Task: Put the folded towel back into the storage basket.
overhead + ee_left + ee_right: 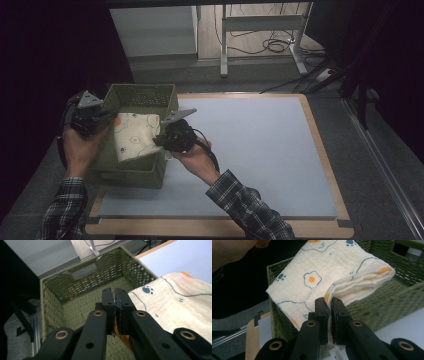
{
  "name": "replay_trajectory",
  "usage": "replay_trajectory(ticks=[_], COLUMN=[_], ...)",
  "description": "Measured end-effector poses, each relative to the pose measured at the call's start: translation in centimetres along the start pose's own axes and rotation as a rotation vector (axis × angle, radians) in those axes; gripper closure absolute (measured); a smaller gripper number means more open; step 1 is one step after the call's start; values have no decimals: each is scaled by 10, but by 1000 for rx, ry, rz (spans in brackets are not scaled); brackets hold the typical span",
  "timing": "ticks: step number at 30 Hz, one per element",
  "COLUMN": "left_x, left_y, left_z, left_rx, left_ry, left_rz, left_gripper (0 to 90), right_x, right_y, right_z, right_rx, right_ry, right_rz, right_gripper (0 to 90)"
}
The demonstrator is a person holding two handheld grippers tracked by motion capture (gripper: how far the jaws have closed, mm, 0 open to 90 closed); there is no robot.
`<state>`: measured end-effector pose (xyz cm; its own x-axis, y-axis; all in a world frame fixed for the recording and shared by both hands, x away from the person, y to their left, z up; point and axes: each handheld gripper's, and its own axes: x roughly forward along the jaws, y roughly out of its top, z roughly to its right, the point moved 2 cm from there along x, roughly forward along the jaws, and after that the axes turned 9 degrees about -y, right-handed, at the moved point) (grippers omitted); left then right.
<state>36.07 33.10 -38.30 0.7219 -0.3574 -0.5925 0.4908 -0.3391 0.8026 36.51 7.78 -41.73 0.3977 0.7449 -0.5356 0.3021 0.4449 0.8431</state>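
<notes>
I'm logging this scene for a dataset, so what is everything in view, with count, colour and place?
cloth: one, folded, cream with egg and paw prints, held over the basket
basket: one, olive green, woven, left end of the table
mat: one, pale blue-grey, covering the table top
table: one, light wood edge
desk frame: one, grey, on the floor behind
left gripper: black, shut on the cloth's left edge
right gripper: black, shut on the cloth's right edge
sleeves: two, plaid

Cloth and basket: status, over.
Left gripper and right gripper both shut on folded cloth, one edge each. Cloth held over green basket, not yet down inside. Nothing in the way.
</notes>
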Motion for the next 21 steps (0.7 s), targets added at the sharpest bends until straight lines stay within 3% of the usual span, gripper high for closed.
replay_trajectory(ticks=[11,21], left_x=[0,23], left_y=[-24,-40], left_z=[-22,-24], left_rx=[-36,-50], left_ry=[16,-12], left_rz=[-29,-63], left_gripper=[868,868], right_x=[38,64], right_y=[3,-8], right_z=[-23,-37], right_rx=[-17,-32], right_ry=[11,-19], right_rz=[-48,-136], right_gripper=[842,840])
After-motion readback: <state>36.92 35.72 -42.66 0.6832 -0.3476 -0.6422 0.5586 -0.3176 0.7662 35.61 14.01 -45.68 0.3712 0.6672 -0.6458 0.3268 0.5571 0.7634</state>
